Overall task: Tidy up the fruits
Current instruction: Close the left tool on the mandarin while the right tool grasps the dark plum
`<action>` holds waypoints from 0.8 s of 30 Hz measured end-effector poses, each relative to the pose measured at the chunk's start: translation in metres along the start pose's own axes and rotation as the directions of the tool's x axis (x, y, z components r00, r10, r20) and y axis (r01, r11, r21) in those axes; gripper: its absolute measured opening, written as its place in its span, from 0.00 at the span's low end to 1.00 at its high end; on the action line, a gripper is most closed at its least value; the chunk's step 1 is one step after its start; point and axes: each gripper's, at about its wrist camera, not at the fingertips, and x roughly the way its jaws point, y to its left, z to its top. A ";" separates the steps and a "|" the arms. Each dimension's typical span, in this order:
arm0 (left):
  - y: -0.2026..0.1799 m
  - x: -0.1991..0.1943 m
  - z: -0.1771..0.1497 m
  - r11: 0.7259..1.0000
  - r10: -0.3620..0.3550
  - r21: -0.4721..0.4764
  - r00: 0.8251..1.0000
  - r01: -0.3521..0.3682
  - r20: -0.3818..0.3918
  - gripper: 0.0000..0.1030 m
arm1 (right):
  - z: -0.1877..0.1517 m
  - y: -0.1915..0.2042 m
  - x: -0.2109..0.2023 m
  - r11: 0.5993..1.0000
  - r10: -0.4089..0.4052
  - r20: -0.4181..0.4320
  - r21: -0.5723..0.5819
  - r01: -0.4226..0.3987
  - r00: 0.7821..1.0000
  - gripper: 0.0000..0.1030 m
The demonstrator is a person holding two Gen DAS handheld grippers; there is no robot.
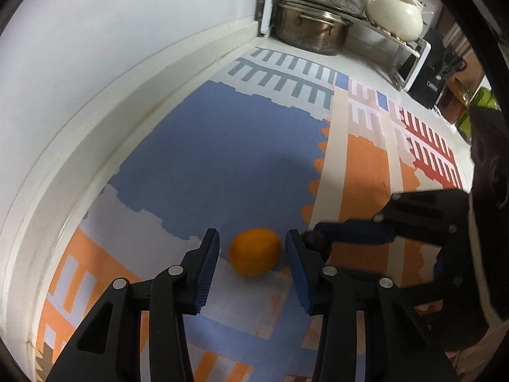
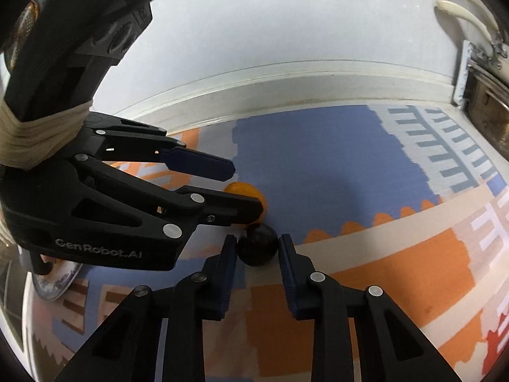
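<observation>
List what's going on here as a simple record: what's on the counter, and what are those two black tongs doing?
Surface: patterned mat, blue and orange
Fruits: orange and dark fruit, close together on the mat
Left tongs: open, astride the orange, pads not touching it
Right tongs: shut on the dark fruit
Also seen: pot by the wall, plate partly hidden
</observation>
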 end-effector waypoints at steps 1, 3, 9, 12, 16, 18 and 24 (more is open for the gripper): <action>-0.002 0.001 0.001 1.000 0.001 0.004 1.000 -0.001 -0.004 0.41 | -0.001 -0.003 -0.003 1.000 -0.013 0.005 0.004 0.013 1.000 0.27; -0.005 0.005 0.001 1.000 0.005 0.010 1.000 -0.004 -0.014 0.41 | -0.002 -0.011 -0.010 0.999 -0.039 0.005 0.026 0.039 0.999 0.27; -0.010 0.013 0.000 0.998 0.064 0.006 0.997 -0.064 -0.039 0.33 | -0.003 -0.030 -0.024 0.993 -0.084 0.020 0.086 0.082 0.996 0.27; -0.011 0.009 -0.001 0.997 0.068 -0.022 0.997 -0.069 -0.028 0.33 | -0.003 -0.033 -0.029 0.992 -0.083 0.029 0.097 0.080 0.996 0.27; -0.016 -0.004 -0.002 0.994 0.089 -0.063 0.996 -0.088 0.011 0.33 | -0.002 -0.030 -0.035 0.994 -0.071 0.044 0.089 0.067 0.996 0.27; -0.019 -0.011 -0.003 0.992 0.098 -0.082 0.995 -0.095 0.030 0.33 | -0.001 -0.029 -0.038 0.995 -0.061 0.050 0.085 0.057 0.997 0.27; -0.030 -0.038 -0.009 0.980 0.168 -0.127 0.982 -0.155 0.092 0.33 | 0.004 -0.031 -0.049 0.997 -0.042 0.078 0.074 0.037 0.996 0.27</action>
